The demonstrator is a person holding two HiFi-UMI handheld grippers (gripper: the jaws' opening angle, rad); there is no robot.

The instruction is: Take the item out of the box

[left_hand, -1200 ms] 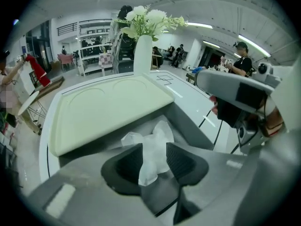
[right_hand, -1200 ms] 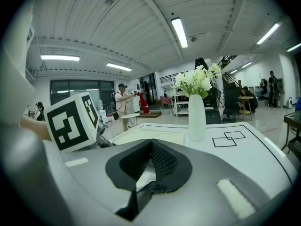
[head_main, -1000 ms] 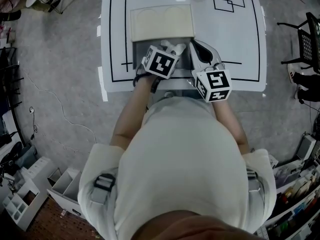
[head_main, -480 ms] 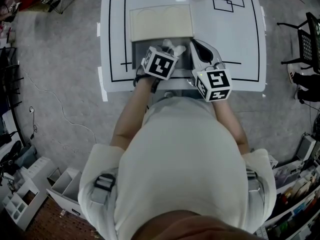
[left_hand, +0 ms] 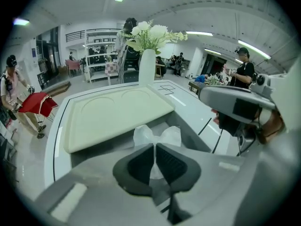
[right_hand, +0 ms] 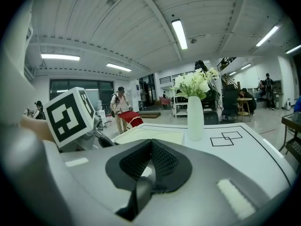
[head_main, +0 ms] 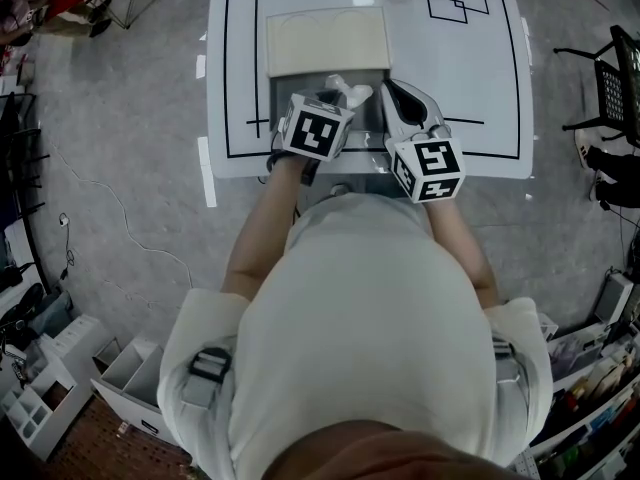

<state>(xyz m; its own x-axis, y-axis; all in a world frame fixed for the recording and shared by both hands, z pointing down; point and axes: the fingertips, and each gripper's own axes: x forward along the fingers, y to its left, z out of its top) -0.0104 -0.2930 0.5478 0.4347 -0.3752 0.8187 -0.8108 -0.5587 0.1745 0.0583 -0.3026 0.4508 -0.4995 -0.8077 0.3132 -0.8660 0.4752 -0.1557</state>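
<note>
**Q:** Status of the removal?

**A:** Early stage. On the white table [head_main: 480,88] the grey box [left_hand: 188,128] stands open, with its cream lid [head_main: 327,40] folded back on the far side. The item [left_hand: 157,136], a crumpled piece of clear white plastic, is still inside the box, near its front wall. It is grasped but, as far as can be judged, not yet raised. Lifting it clear of the walls and setting it down outside remain to be done.

**Q:** Condition of the left gripper?

**A:** The left gripper [left_hand: 154,147] pitches steeply down into the box. Its fingers have just been closing and now pinch the plastic, which bulges out above the pads.

**Q:** And the right gripper?

**A:** The right gripper [right_hand: 150,145] is held close to level just beside the box's right wall, pointing across the table. Its fingers meet with nothing between them.
</note>
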